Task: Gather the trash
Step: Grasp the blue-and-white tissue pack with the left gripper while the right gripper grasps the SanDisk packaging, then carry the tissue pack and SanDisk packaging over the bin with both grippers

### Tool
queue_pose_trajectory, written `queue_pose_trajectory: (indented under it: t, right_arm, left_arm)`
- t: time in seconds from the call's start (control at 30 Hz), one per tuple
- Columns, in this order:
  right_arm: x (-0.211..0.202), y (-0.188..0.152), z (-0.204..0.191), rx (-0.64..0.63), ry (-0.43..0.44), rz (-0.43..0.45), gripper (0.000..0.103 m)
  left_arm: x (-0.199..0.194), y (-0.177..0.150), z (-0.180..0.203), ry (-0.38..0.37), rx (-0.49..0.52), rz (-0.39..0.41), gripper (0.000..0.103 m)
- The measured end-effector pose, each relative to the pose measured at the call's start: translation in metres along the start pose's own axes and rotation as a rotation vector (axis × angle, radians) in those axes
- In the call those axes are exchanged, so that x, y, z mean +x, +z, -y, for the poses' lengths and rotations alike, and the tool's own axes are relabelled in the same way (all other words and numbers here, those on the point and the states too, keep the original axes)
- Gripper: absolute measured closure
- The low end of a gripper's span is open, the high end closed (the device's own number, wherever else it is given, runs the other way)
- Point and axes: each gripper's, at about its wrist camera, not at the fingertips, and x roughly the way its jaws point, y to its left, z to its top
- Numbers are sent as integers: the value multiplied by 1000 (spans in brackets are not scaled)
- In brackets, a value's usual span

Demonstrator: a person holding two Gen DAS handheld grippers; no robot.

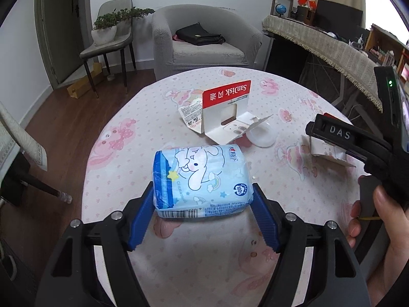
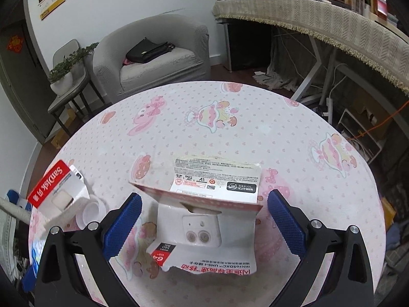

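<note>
A blue tissue pack [image 1: 200,180] with a cartoon dog lies on the round table. My left gripper [image 1: 203,192] has its blue fingers against both sides of the pack's near end, shut on it. Behind it stands a torn red-and-white SanDisk card package [image 1: 225,110] with a clear plastic blister [image 1: 262,134]; it also shows in the right wrist view [image 2: 55,192]. My right gripper [image 2: 204,206] is open, its fingers on either side of a second torn SanDisk package [image 2: 212,204] without touching it. The right gripper's body shows in the left wrist view [image 1: 358,143].
The table [image 2: 230,133] has a pink cartoon-print cloth. Beyond it stand a grey armchair [image 1: 204,38] with a black bag, a chair with a potted plant [image 1: 107,29], and a long cloth-covered desk [image 2: 332,23] at the right.
</note>
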Motion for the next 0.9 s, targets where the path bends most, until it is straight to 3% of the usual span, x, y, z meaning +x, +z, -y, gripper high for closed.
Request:
queue_pose_trajectory:
  t: [0.03, 0.1, 0.2, 0.27, 0.4, 0.53, 0.9]
  right_arm:
    - [0, 1, 0, -7, 7, 1, 6]
    - [-1, 2, 4, -14, 0, 11, 23]
    - [-4, 4, 13, 26, 56, 19, 23]
    - [-5, 6, 15, 21, 94, 20, 29]
    - [-12, 11, 8, -51, 103, 29, 29]
    - [-30, 15, -2, -118, 176, 77, 29]
    - [-56, 7, -57, -299, 496, 59, 29]
  left_arm:
    - [-2, -1, -2, -13, -6, 1, 29]
    - [-6, -2, -4, -17, 6, 9, 29]
    - [-13, -1, -10, -18, 3, 25, 29]
    - [-17, -1, -14, -21, -4, 32, 29]
    - [-25, -1, -24, -18, -11, 46, 29]
    - [-32, -3, -34, -8, -16, 59, 29]
    - [-45, -9, -63, 42, -27, 89, 29]
